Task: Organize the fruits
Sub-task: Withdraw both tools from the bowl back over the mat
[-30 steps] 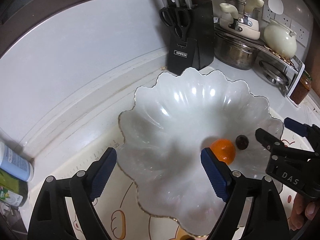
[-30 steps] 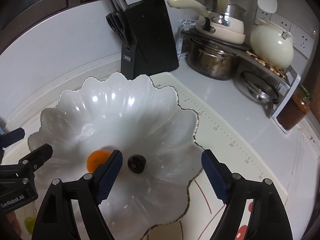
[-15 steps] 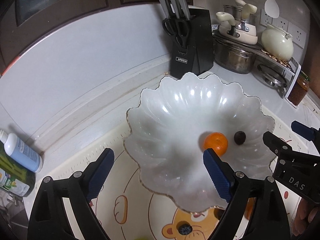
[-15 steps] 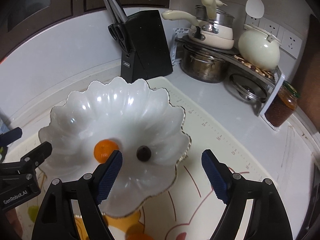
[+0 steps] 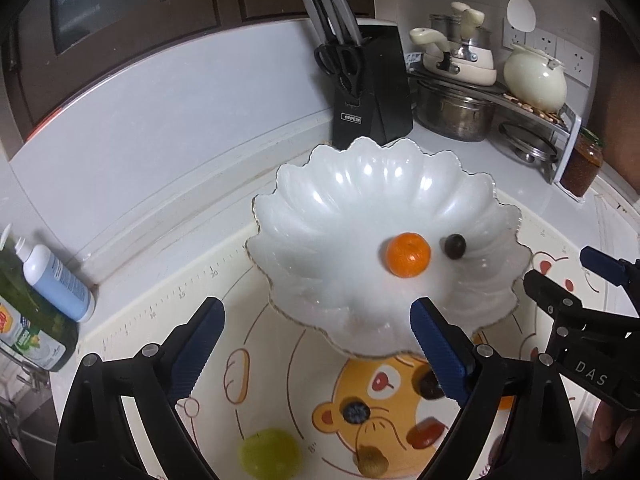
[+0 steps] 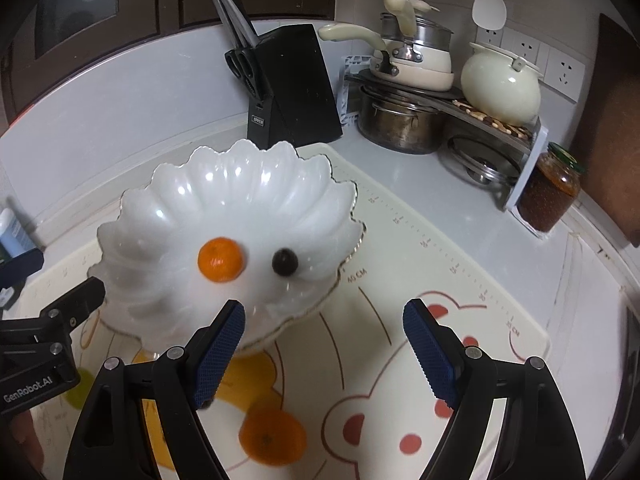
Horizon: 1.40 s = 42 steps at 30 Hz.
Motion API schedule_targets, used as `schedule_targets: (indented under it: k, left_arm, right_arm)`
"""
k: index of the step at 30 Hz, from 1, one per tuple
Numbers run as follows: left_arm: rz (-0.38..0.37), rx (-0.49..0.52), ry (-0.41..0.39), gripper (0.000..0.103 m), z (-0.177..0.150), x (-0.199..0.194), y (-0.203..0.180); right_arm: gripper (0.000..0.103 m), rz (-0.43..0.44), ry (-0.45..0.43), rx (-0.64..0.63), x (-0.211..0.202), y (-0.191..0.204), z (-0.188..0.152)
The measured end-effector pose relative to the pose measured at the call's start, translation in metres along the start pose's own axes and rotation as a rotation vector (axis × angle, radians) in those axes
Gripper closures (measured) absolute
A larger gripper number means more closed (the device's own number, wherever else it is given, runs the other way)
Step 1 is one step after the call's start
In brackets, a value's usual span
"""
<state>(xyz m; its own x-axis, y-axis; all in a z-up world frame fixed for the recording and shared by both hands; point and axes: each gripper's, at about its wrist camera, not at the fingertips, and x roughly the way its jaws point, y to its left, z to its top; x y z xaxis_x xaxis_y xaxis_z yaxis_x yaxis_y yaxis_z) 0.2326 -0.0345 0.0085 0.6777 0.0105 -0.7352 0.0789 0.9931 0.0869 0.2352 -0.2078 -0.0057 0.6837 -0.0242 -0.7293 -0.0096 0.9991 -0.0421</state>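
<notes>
1. Both your grippers are hovering empty right now. The left gripper [image 5: 316, 344] has its jaws spread wide, and so does the right gripper [image 6: 324, 344].
2. Closest to you, loose on the cream bear-print mat [image 5: 280, 380]: a pale green grape [image 5: 269, 457], a small blueberry [image 5: 356, 413], a red oblong fruit [image 5: 426, 432], a brownish lumpy one [image 5: 372, 467], and a dark one half hidden behind your left jaw. There's also a second orange mandarin [image 6: 272, 436] right under your right gripper.
3. Further out, the white scalloped glass bowl [image 5: 320, 216] already holds a small orange mandarin [image 5: 408, 254] and a dark round fruit [image 5: 455, 246], apart from each other.
4. Watch out: the grape and blueberry are round and will probably roll if you nudge them with one jaw first. Squeeze too hard and they'll likely squash.
5. That bowl rim flares over the mat, so coming in low could clip it and shove the bowl toward the black knife block [image 5: 368, 92] on the worktop.
</notes>
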Motion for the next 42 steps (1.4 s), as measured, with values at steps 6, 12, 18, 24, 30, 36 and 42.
schedule_targets:
  k: [6, 12, 18, 24, 30, 36, 42]
  left_arm:
    - [-0.016, -0.019, -0.007, 0.008, -0.014, -0.016, -0.002]
    - [-0.02, -0.044, -0.003, 0.008, -0.03, -0.029, -0.001]
    - [-0.012, -0.05, -0.003, 0.008, -0.047, -0.04, -0.001]
    - [-0.009, -0.061, 0.002, 0.008, -0.06, -0.043, 0.001]
    - [-0.012, -0.062, -0.002, 0.009, -0.072, -0.043, 0.001]
    - [-0.013, -0.057, 0.011, 0.009, -0.083, -0.043, -0.002]
    - [-0.02, -0.048, 0.027, 0.009, -0.098, -0.045, -0.006]
  right_arm:
    - [0.021, 0.006, -0.008, 0.001, -0.014, 0.0, -0.016]
    - [0.021, 0.014, -0.016, -0.016, -0.027, 0.003, -0.03]
    - [0.021, 0.011, -0.024, -0.038, -0.035, 0.007, -0.046]
    - [0.021, 0.024, -0.016, -0.04, -0.037, 0.009, -0.058]
    - [0.021, 0.025, -0.007, -0.048, -0.035, 0.012, -0.067]
    - [0.021, 0.021, 0.003, -0.056, -0.035, 0.012, -0.075]
    - [0.021, 0.015, 0.007, -0.072, -0.039, 0.012, -0.087]
